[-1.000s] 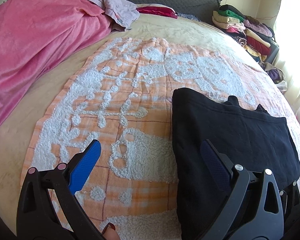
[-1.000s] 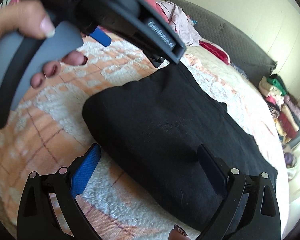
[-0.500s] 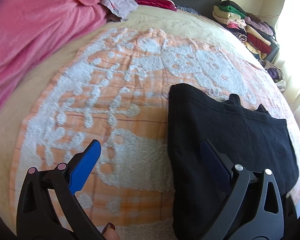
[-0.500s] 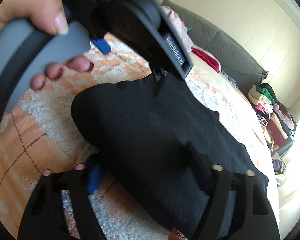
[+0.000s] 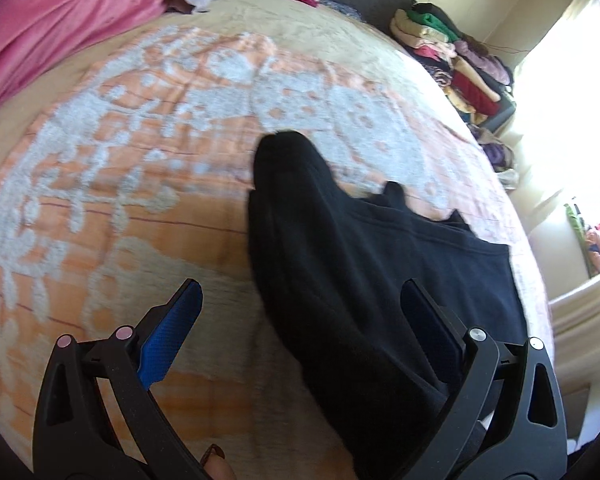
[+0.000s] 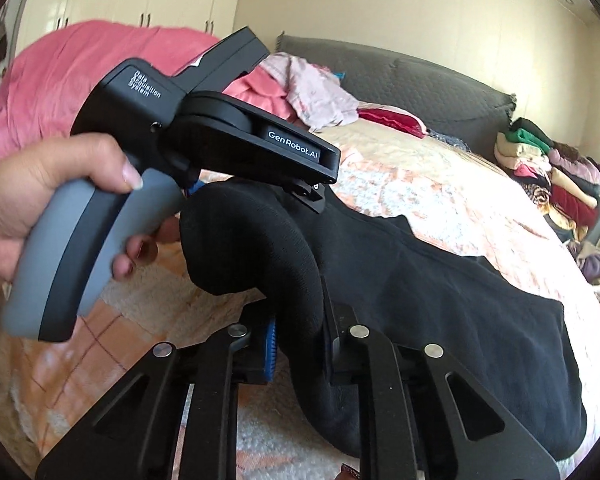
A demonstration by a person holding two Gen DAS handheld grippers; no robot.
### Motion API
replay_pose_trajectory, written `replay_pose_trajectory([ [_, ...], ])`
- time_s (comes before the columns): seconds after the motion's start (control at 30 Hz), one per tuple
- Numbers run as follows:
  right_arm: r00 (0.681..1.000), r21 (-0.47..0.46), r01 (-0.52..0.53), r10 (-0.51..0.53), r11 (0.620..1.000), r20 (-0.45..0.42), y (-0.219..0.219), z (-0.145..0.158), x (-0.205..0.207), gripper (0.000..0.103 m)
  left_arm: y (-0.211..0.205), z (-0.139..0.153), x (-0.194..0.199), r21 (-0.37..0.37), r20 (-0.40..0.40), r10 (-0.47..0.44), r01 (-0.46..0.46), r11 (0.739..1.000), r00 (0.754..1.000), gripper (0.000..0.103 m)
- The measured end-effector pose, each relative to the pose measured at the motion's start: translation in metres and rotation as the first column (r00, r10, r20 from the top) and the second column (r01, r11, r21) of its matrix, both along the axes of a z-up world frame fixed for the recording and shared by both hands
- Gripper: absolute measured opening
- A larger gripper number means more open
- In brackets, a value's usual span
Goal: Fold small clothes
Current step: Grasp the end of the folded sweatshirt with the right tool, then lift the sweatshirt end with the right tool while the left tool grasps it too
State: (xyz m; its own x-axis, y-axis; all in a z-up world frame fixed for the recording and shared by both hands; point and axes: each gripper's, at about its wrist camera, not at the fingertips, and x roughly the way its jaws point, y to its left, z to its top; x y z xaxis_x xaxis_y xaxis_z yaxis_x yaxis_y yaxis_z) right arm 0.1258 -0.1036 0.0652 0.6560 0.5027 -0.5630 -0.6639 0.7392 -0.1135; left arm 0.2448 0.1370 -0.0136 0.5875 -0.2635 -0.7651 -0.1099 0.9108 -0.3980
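Bedspread (image 5: 148,184) carries the black garment (image 5: 380,264); right gripper (image 6: 300,344) has just closed on its near-left edge, lifting it for folding; left gripper (image 5: 300,312) gapes, empty.

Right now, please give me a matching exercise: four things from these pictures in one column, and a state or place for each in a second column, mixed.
Things
1. right gripper
2. left gripper
3. black garment
4. pile of folded clothes

States or places
A. jaws open, one side over the garment
B. stacked at the far edge of the bed
C. closed on black cloth, after its jaws were closing
D. partly lifted off the orange blanket

Pairs: 1-C, 2-A, 3-D, 4-B
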Motion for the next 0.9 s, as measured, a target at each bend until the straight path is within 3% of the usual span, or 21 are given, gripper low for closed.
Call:
replay_pose_trajectory([
  [0.03,1.0,0.008,0.003,-0.003,1.0,0.0,-0.003,0.002,-0.001,0.012,-0.004,0.002,0.0,-0.003,0.002,-0.007,0.007,1.0,1.0,0.084],
  [0.1,1.0,0.027,0.013,-0.013,1.0,-0.008,-0.01,0.006,0.002,0.012,-0.011,0.008,-0.001,-0.02,0.005,-0.023,0.023,1.0,1.0,0.064],
  [0.17,1.0,0.039,0.02,-0.02,0.999,-0.008,-0.016,0.008,0.001,0.011,-0.018,0.012,0.001,-0.025,0.003,-0.036,0.036,0.999,0.999,0.054],
  [0.23,1.0,0.051,0.029,-0.028,0.998,-0.012,-0.02,0.009,0.002,0.011,-0.027,0.019,0.002,0.004,0.003,-0.039,0.039,0.999,0.999,0.038],
  [0.27,0.999,0.059,0.035,-0.034,0.998,-0.009,-0.023,0.011,0.001,0.011,-0.033,0.024,0.003,0.025,0.009,-0.04,0.04,0.999,0.999,0.022],
  [0.3,0.999,0.068,0.039,-0.039,0.997,-0.006,-0.026,0.013,0.0,0.011,-0.036,0.029,0.003,0.039,0.014,-0.041,0.041,0.998,0.999,0.018],
  [0.6,0.996,0.176,0.092,-0.094,0.98,0.003,-0.058,0.031,-0.017,0.01,-0.075,0.069,0.0,0.129,0.069,-0.08,0.07,0.989,0.994,0.015],
  [0.9,0.983,0.293,0.178,-0.181,0.939,-0.018,-0.111,0.05,-0.022,0.01,-0.132,0.101,0.006,0.194,0.111,-0.139,0.116,0.974,0.984,0.015],
])
